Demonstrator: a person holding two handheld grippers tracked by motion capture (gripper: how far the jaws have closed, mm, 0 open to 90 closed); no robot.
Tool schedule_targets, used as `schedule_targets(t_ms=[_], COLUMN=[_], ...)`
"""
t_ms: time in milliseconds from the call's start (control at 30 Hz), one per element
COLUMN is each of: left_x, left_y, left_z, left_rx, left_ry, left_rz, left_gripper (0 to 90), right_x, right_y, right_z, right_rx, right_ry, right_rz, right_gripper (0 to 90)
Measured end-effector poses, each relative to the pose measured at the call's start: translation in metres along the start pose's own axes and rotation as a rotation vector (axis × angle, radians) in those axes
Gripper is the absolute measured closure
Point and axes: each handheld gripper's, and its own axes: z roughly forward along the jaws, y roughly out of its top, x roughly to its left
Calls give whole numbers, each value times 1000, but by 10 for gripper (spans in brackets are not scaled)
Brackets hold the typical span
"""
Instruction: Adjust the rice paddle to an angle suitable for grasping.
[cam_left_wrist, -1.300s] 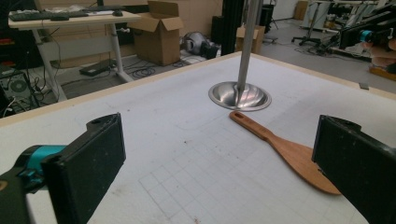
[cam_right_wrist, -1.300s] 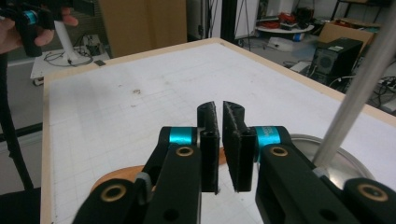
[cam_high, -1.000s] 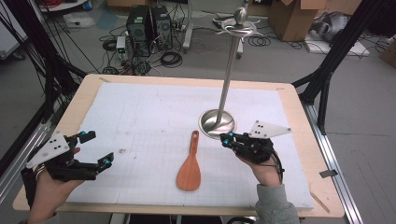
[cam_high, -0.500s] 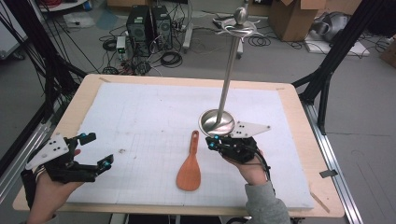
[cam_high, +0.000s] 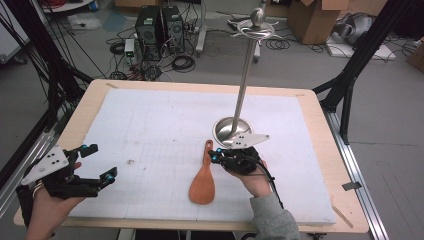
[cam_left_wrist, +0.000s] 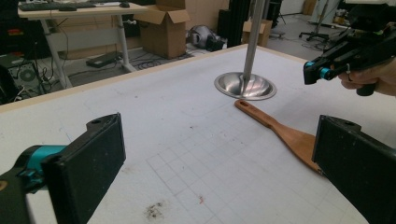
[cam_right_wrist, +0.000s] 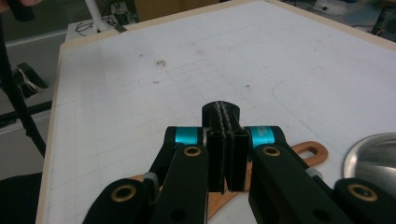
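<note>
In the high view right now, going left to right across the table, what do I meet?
Left gripper with fingers apart → brown wooden spatula lying flat → right gripper, fingers together → round steel base of the tall metal stand.

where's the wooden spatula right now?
In the high view the wooden spatula lies flat on the white mat, centre-right, its handle pointing toward the metal stand base, with the right hand-held gripper just beside its handle.

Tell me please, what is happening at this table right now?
A person holds a gripper in each hand. The right gripper, jaws shut on nothing, sits above the handle of a wooden spatula lying on the white mat, beside the metal stand. The left gripper is open near the table's front left corner, holding nothing.
</note>
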Motion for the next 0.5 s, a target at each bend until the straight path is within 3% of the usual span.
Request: schedule_targets(t_ms=[233,500], left_x=[-1,-2], left_y=[0,1], left_z=[-3,-4], left_rx=[-2,-4], left_ry=[0,0], left_rz=[2,6], left_gripper=[32,32], right_x=[5,8], right_y=[-2,-6], right_z=[17,35], right_rx=[41,99], right_ry=[39,41], right_rz=[-33,-33], right_gripper=[895,895])
